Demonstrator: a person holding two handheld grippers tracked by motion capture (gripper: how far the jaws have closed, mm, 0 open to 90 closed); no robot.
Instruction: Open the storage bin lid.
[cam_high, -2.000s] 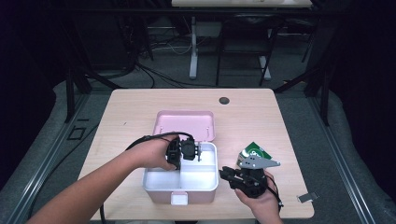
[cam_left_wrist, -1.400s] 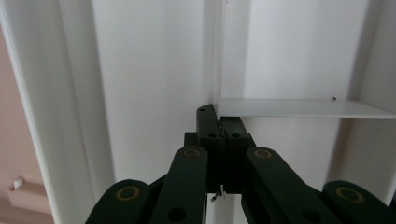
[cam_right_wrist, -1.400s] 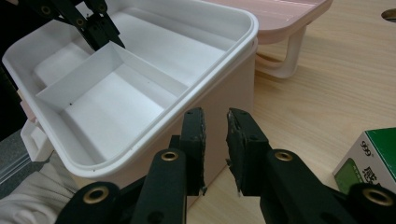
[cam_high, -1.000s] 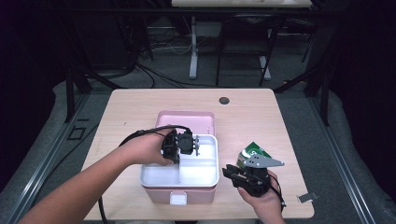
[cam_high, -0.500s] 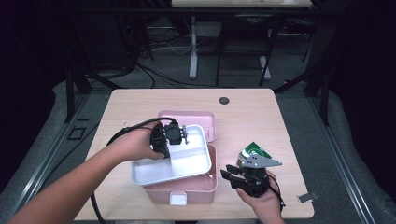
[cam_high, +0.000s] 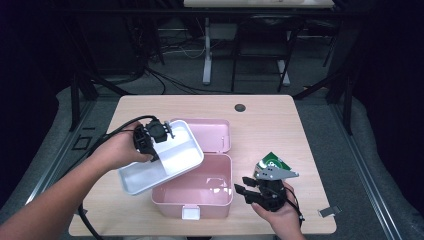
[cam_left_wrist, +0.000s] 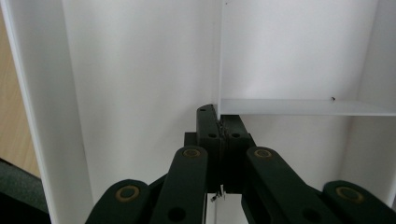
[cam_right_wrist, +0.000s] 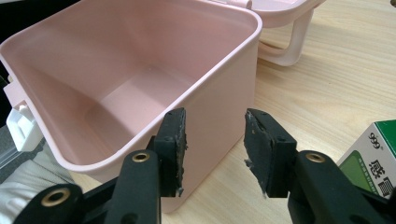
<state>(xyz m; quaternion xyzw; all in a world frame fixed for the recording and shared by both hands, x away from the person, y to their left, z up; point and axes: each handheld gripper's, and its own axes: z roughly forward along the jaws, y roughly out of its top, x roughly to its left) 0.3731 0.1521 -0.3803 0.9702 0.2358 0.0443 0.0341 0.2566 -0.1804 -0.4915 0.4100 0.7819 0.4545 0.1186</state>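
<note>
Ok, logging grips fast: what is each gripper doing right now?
Left gripper: shut on the white tray's divider, tray lifted over the pink box.
Right gripper: open, holding nothing; jaws have just been opening.

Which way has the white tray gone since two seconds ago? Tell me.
Yes. The left gripper, shut on its divider, has lifted the white tray out of the pink box, left and toward the table's far edge, tilted.
</note>
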